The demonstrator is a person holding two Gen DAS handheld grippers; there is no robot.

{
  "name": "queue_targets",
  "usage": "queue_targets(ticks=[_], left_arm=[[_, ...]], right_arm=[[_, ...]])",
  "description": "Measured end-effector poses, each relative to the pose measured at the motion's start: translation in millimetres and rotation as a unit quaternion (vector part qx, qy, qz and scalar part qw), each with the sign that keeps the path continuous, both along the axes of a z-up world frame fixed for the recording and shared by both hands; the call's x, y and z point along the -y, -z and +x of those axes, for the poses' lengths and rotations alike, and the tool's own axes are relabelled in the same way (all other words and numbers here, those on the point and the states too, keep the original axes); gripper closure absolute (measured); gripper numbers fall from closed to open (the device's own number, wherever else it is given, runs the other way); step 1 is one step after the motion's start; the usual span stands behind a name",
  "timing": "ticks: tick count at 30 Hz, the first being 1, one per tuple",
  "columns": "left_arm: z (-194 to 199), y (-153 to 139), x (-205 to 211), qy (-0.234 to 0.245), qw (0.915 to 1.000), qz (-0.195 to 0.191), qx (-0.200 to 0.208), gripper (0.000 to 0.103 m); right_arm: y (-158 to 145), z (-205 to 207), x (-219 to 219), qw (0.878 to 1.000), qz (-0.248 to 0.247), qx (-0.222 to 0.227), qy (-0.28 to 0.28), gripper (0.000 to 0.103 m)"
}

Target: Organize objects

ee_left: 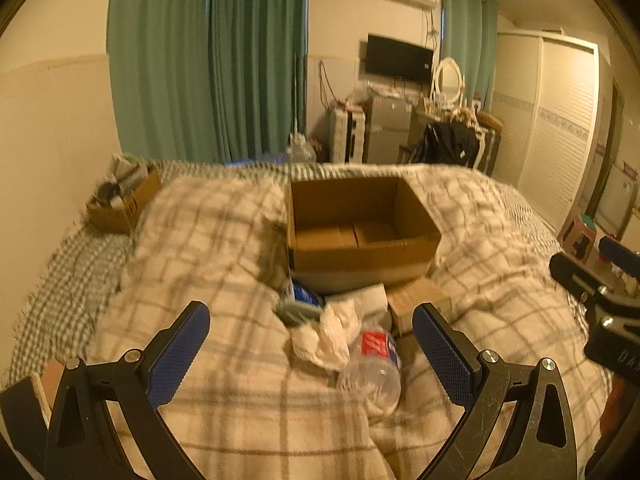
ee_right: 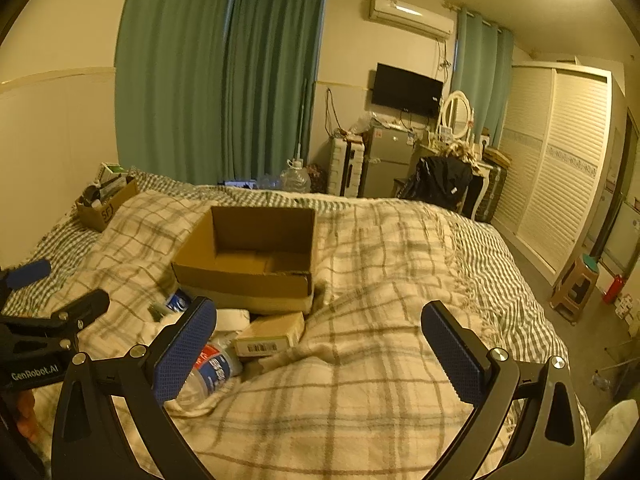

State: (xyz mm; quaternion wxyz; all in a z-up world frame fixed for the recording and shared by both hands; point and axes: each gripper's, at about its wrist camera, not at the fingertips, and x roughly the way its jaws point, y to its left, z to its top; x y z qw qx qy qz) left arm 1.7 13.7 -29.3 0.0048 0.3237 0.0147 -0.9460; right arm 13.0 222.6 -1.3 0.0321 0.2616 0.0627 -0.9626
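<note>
**Sorting not yet begun: box empty, clutter still on the bed**

An open cardboard box [ee_left: 362, 220] is seen resting on the plaid blanket [ee_left: 224, 240] of the bed, and nothing is seen inside it. Just in front of it, a small heap is left lying on the blanket: a clear plastic bottle [ee_left: 374, 372] with a red label on its side, crumpled white paper [ee_left: 332, 336], a small carton [ee_right: 270, 336] with a barcode, and a blue-and-white packet [ee_left: 304, 294] partly tucked against the box. A second, already filled box [ee_right: 106, 204] is set well apart near the far left edge of the bed.

The left gripper [ee_left: 310, 354] is held above the heap with its fingers spread wide and nothing between them. The right gripper [ee_right: 320, 354] is likewise wide and unladen, aimed at bare blanket beside the heap.

The task is judged to be at its very start; every loose item remains to be gathered, presumably into the empty box.
</note>
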Motion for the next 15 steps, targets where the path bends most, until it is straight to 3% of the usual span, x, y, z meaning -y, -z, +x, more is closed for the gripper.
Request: queue_targets(ticks=[10, 15], left_arm=[[-19.8, 56.5, -10.5, 0.003, 0.9968, -0.014, 0.079, 0.000], [-24.5, 75.4, -33.1, 0.049, 0.9929, -0.014, 0.107, 0.004]], right_arm=[[32.3, -19.5, -13.4, 0.999, -0.008, 0.040, 0.004, 0.000], [48.0, -29.5, -9.9, 0.998, -0.010, 0.061, -0.001, 0.000]])
